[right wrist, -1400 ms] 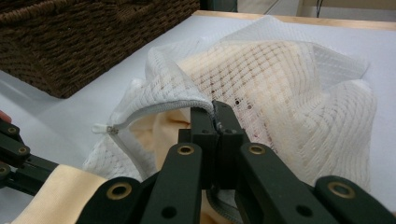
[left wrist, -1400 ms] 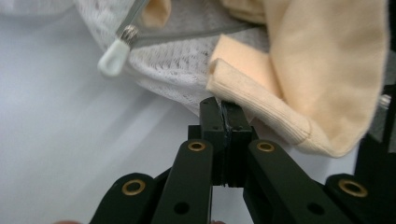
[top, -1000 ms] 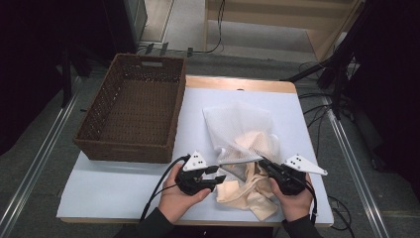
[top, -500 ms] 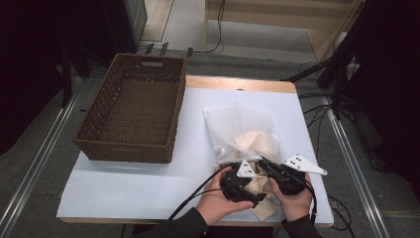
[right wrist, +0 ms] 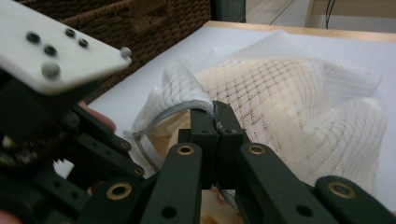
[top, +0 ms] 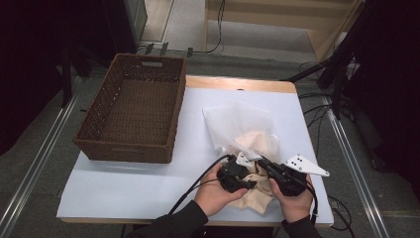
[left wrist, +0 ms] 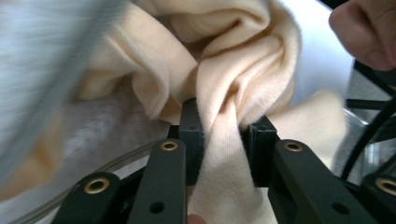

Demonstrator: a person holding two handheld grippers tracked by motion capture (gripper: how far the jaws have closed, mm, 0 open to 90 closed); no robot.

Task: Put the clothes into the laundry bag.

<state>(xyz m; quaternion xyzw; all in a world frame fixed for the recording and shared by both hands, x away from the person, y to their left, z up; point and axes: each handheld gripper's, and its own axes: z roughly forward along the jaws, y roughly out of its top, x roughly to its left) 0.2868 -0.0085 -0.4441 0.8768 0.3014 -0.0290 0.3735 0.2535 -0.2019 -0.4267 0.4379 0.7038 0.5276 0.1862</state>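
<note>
Two grippers work a cream knitted cloth (left wrist: pixel 233 84) out of a white mesh zip bag (right wrist: pixel 299 93) at the near edge of the white worktop (top: pixel 148 178).

The left gripper (left wrist: pixel 224 140) has its jaws clamped on a twisted fold of the cloth, which bunches just beyond them. The right gripper (right wrist: pixel 215 122) has its jaws pressed together on the bag's zipped rim, the bag spreading out beyond them. A brown woven wicker basket (top: pixel 133 114) stands well apart, to the left.

I find no writing, label, brand, number or sign that I can read anywhere here. The grey plate (right wrist: pixel 56 49) on my left gripper, at ten o'clock in my right gripper view, carries dark screws, no lettering.
</note>
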